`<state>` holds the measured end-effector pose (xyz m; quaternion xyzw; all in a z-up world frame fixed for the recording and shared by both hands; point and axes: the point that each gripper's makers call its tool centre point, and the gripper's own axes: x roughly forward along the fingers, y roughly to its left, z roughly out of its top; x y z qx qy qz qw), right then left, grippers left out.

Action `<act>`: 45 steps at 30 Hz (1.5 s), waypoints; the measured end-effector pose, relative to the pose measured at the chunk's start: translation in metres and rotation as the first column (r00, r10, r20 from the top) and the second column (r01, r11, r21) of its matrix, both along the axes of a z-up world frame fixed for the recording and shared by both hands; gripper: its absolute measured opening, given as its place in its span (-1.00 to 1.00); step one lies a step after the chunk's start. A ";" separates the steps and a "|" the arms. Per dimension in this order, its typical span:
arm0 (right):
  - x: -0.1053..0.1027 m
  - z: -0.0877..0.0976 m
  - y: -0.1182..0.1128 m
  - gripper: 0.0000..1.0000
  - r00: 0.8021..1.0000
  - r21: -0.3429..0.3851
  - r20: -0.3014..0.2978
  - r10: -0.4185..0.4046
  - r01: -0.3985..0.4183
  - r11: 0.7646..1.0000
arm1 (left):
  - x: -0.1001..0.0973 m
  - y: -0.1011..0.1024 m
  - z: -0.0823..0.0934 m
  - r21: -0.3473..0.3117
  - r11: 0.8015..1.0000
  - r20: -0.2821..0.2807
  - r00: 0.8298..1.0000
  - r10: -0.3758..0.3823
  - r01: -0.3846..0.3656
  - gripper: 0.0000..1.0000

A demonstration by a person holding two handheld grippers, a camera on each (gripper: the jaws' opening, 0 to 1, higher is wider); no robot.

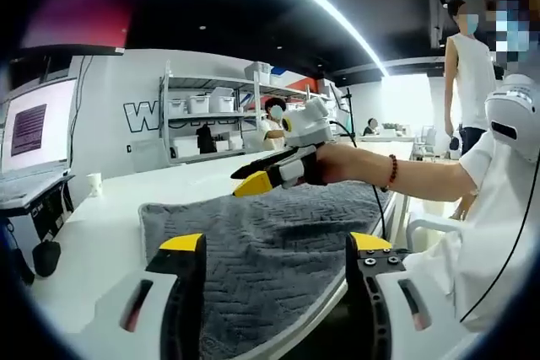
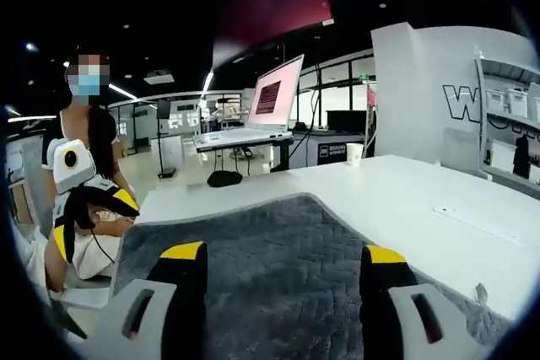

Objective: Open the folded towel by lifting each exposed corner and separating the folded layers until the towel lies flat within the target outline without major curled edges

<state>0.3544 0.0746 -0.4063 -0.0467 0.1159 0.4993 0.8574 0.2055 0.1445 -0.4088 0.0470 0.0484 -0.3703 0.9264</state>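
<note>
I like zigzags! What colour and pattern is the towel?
The towel is dark grey with a zigzag, herringbone-like weave, clearest in the right gripper view.

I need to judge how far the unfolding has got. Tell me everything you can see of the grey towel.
The grey towel looks like thick, soft cloth with a herringbone weave. It lies spread on the white table, reaching the near edge, mostly smooth with rounded edges. Both claws are open above it; the right claw hovers over its far side. No outline is visible.

Bright ceiling strips, fisheye edges, sharp
</note>
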 end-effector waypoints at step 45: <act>-0.117 0.022 -0.185 0.70 0.946 -0.037 0.254 -0.199 0.215 0.976 | -0.029 -0.100 0.030 -0.075 0.984 0.073 0.985 -0.158 0.163 0.59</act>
